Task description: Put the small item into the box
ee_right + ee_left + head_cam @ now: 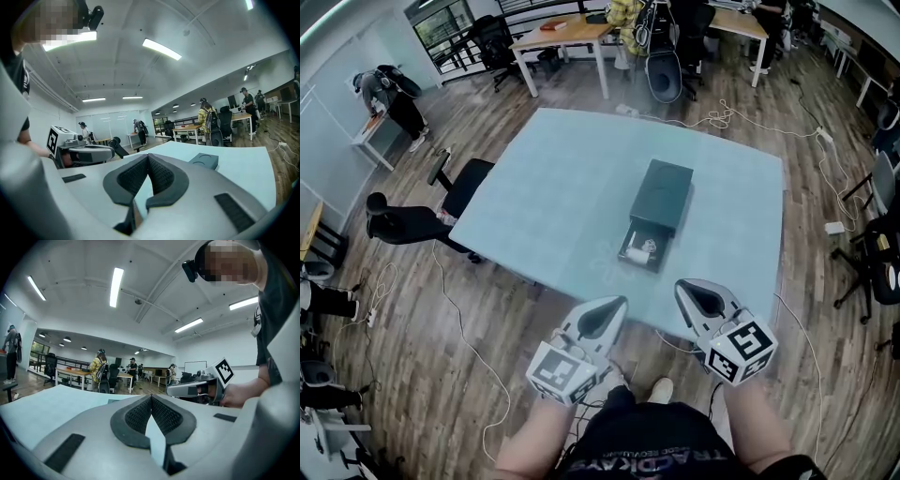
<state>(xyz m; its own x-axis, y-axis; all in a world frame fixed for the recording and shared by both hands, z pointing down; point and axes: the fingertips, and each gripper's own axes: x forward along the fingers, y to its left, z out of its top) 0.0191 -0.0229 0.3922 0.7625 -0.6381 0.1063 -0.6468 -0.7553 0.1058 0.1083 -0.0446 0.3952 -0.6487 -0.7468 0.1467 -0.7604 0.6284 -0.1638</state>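
Holding my left gripper [614, 307] and right gripper [689, 289] pressed together, empty, off the tabletop [553, 187]. Small item [638, 251] seems to lie in open drawer [659, 262] of box [664, 192]; I'd push drawer front squarely, slowly.

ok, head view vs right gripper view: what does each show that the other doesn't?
Head view only: an open drawer holding a white item, and floor cables. Right gripper view only: the right gripper close up, tongs shut with nothing between them, and ceiling lights. Both: the table, the dark box and the left gripper.
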